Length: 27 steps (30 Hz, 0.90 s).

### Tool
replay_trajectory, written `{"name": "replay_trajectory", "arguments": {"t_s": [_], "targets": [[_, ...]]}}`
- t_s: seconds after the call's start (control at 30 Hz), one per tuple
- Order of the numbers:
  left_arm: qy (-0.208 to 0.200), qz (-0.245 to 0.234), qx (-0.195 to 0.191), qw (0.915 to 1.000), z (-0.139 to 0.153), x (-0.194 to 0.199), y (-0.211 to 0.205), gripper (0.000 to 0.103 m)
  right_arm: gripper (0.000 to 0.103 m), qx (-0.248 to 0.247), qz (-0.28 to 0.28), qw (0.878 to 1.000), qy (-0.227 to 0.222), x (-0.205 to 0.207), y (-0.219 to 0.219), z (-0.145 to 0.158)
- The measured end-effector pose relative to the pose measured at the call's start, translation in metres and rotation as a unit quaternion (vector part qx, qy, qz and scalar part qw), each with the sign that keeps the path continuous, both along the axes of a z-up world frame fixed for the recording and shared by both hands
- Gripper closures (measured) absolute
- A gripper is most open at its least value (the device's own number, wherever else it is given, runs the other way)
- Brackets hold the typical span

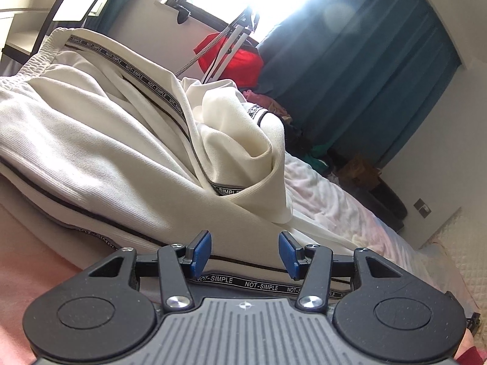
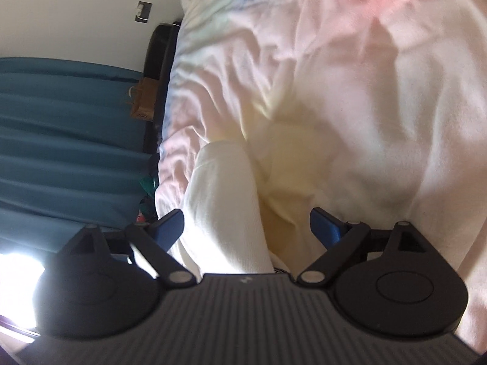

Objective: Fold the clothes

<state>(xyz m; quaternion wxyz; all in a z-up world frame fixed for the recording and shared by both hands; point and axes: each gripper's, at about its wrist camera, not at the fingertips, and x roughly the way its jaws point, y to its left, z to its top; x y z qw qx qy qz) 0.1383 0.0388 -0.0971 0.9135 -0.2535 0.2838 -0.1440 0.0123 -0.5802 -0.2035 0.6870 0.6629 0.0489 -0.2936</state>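
- Lying in a rumpled heap on the bed, the cream garment (image 1: 100, 140) looks like track trousers, with a gathered elastic waistband (image 1: 33, 57) at the far end and a printed tape trim (image 1: 146, 82) running down the seam.
- The cloth is a fine ribbed knit, soft and limp; I judge it light, quick to sag and slide, not fragile.
- The firmest holds look to be the waistband and the taped hem edge (image 1: 261, 286), where the layers are thicker and less likely to slip.
- The left gripper (image 1: 245, 252) sits low at that hem, its 2 blue pads well apart, holding nothing.
- The right gripper (image 2: 246, 228) is spread wide too; a cream leg end (image 2: 225, 206) lies between the pads, not pinched.
- The bedsheet (image 2: 350, 91) beneath is pale, pastel-tinted and creased, so the garment may drag it along.
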Motion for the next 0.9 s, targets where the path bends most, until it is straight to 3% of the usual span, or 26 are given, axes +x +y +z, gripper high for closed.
{"name": "replay_trajectory", "arguments": {"t_s": [0.03,0.1,0.17,0.23,0.27,0.3,0.37,0.6,0.7,0.9], "targets": [[0.003,0.004,-0.003,1.0,0.0,0.001,0.002,0.05,0.031,-0.004,0.0,1.0,-0.007,0.0,-0.002,0.0],[0.01,0.013,-0.012,0.9998,-0.001,0.002,0.007,0.05,0.038,-0.014,0.001,1.0,-0.015,0.003,-0.005,0.0],[0.015,0.021,-0.021,0.9994,-0.002,0.003,0.011,0.05,0.061,-0.025,-0.005,1.0,-0.001,0.024,-0.018,0.002],[0.018,0.028,-0.028,0.9991,-0.002,0.004,0.015,0.05,0.07,-0.022,-0.015,1.0,0.005,0.034,-0.034,-0.002],[0.019,0.029,-0.03,0.9989,-0.002,0.004,0.015,0.05,0.085,-0.012,-0.015,1.0,0.006,0.034,-0.038,-0.007],[0.018,0.03,-0.031,0.9989,-0.002,0.004,0.016,0.05,0.092,0.0,-0.014,1.0,0.008,0.035,-0.04,-0.01],[0.015,0.029,-0.031,0.999,-0.001,0.004,0.015,0.05,0.095,-0.001,-0.01,1.0,0.004,0.035,-0.042,-0.009],[0.01,0.019,-0.025,0.9995,-0.001,0.006,0.009,0.05,0.096,-0.12,0.056,0.991,0.005,0.06,-0.03,0.035],[0.004,0.018,-0.02,0.9996,0.002,0.005,0.007,0.05,0.096,-0.14,0.068,0.987,0.032,0.068,-0.016,0.042],[-0.003,0.013,-0.013,0.9998,0.005,0.003,0.003,0.05,0.093,-0.185,0.095,0.978,0.024,0.066,-0.005,0.056]]}}
